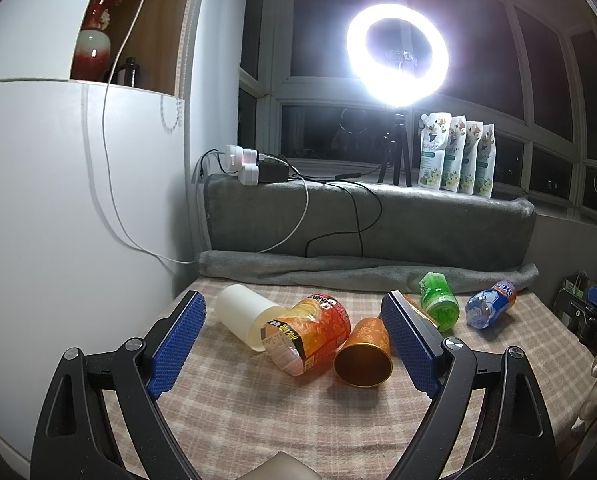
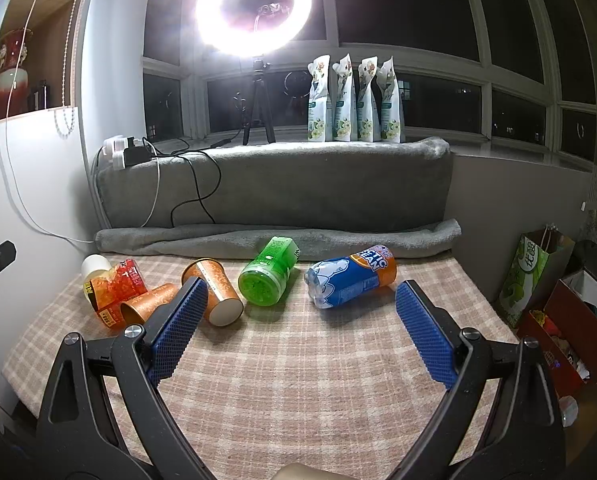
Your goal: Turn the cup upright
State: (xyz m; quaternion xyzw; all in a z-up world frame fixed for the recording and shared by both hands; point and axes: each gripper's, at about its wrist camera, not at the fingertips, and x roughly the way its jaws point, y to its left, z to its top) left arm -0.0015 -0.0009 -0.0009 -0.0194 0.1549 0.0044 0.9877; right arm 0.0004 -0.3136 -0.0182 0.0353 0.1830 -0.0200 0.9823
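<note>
- Left wrist view: your left hand-held gripper (image 1: 294, 312) has its two blue pads spread wide, with nothing between them. It hangs above the bench (image 1: 258, 408), which has a checked cloth on it.
- Just past the blue pads, a gold cup (image 1: 364, 354) lies on its side. Its open mouth faces you.
- The gold cup touches an orange crinkly cup (image 1: 304, 334) on its left. That one lies on its side too.
- A white cup (image 1: 244, 316) lies just behind the orange crinkly cup, and its open end is tucked against it.
- Farther right you can see a green jar (image 1: 440, 300) and a blue bottle (image 1: 490, 305), both tipped over.
- In the right wrist view, your right hand-held gripper (image 2: 300, 296) is spread wide as well and grips nothing.
- Its left pad (image 2: 178, 326) sits in front of a second gold cup (image 2: 214, 292). This cup lies on its side with its flat white bottom toward you.
- The green jar (image 2: 268, 274) lies just right of that cup, and the blue bottle (image 2: 352, 280) lies right of the jar, near the right pad (image 2: 426, 332).
- A rolled gray blanket (image 2: 278, 240) runs along the back of the bench.
- A bright ring light (image 2: 253, 8) and four pouches (image 2: 356, 100) stand on the window ledge behind.
</note>
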